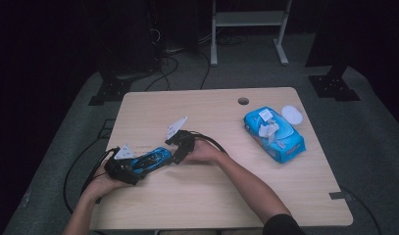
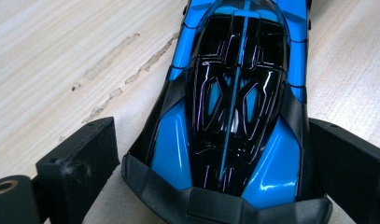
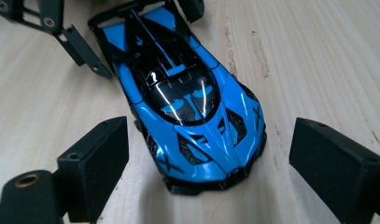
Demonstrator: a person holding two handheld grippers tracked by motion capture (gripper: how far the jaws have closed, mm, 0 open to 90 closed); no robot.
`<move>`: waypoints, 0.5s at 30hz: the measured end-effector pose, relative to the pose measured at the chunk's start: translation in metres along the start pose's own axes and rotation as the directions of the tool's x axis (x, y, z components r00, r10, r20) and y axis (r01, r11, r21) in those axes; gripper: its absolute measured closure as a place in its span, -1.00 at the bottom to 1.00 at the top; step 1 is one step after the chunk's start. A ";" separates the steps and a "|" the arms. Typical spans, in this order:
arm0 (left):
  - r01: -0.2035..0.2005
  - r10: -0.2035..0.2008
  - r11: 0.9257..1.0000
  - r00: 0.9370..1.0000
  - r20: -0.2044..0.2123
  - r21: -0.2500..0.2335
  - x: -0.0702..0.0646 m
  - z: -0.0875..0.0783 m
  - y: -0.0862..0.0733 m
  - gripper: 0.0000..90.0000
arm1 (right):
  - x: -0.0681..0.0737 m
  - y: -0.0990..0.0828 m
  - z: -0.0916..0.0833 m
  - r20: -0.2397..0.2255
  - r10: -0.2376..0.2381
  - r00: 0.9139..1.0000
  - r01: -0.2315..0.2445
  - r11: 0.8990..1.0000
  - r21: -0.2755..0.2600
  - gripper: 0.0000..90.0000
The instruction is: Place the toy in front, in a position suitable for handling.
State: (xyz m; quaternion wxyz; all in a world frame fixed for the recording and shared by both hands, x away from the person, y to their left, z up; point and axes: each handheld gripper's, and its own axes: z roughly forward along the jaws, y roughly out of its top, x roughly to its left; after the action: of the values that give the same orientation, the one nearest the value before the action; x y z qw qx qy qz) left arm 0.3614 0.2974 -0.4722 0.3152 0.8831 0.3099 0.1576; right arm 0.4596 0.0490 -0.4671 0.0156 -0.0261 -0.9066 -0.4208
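Nearest the front edge of the tabletop (image 1: 226, 205), toward its left corner, the left gripper (image 1: 122, 169) lay low over the wood with a hand behind it. Between its jaws sat the rear of a blue and black toy car (image 1: 150, 159). In the left gripper view the right jaw stood against the car's flank while the left jaw showed a sliver of wood beside the tail (image 2: 227, 186), so I could not tell whether it truly pinched the car or merely framed it.

Just beyond, toward the middle of the tabletop, the right gripper (image 1: 180, 152) faced the car's nose from the other end. Its jaws stood wide, one on each side of the nose (image 3: 211, 158), with bare wood between each pad and the bodywork; nothing was held. The car itself rested flat on the table.

To my eye the step was for the right gripper to take hold of the front. Done well, that would mean centring the jaws so both pads meet the flanks together, staying low enough to catch the body rather than the sloping bonnet, and closing gently, since the glossy shell looked slippery and apt to squirt out or turn.

Far off, near the right back corner, lay a blue wipes packet (image 1: 274, 134) with a white lid (image 1: 291, 115) beside it, well apart from the work
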 end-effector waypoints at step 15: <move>0.004 -0.002 1.000 0.997 0.083 -0.028 0.004 -0.001 -0.002 -0.54 | 0.000 0.000 0.024 -0.015 -0.076 0.997 0.077 0.996 0.047 -0.74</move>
State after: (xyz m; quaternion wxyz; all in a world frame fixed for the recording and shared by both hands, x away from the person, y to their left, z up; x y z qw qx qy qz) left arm 0.3630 0.3012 -0.4720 0.3407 0.8838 0.2956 0.1245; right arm 0.4598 0.0671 -0.4825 0.0064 0.0118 -0.9166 -0.3995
